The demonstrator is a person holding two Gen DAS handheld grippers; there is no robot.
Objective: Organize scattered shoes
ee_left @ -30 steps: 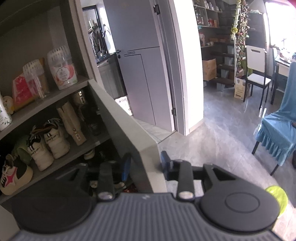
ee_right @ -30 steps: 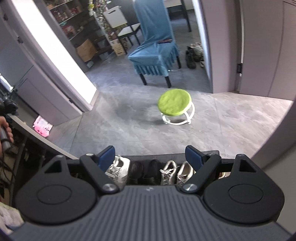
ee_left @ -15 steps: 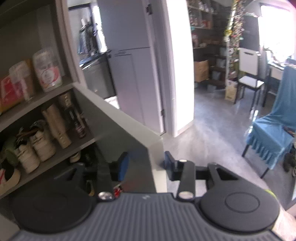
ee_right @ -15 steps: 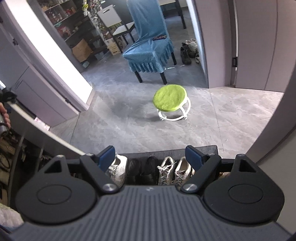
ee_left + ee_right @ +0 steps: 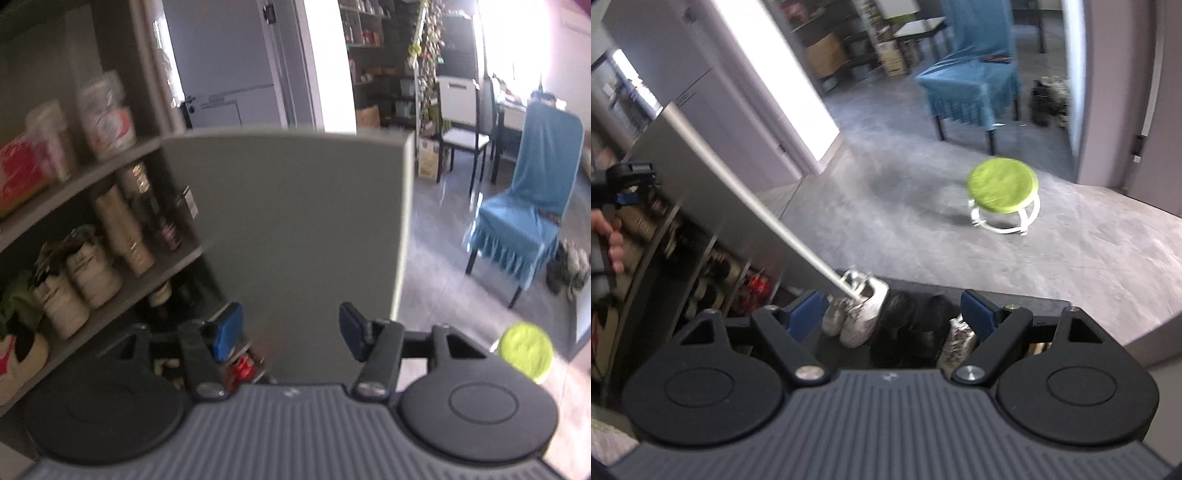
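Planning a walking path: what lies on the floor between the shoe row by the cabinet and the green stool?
Nothing: in the right wrist view, bare grey floor runs from the shoe row to the green stool.

shelf jars (image 5: pixel 107 114): labels blurred | far shoes (image 5: pixel 1049 98): blurred | hand (image 5: pixel 607 240): cut by left edge

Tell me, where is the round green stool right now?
In the right wrist view, the round green stool with white legs stands on the grey floor, right of centre, in front of the blue-covered chair. The left wrist view shows it at the lower right.
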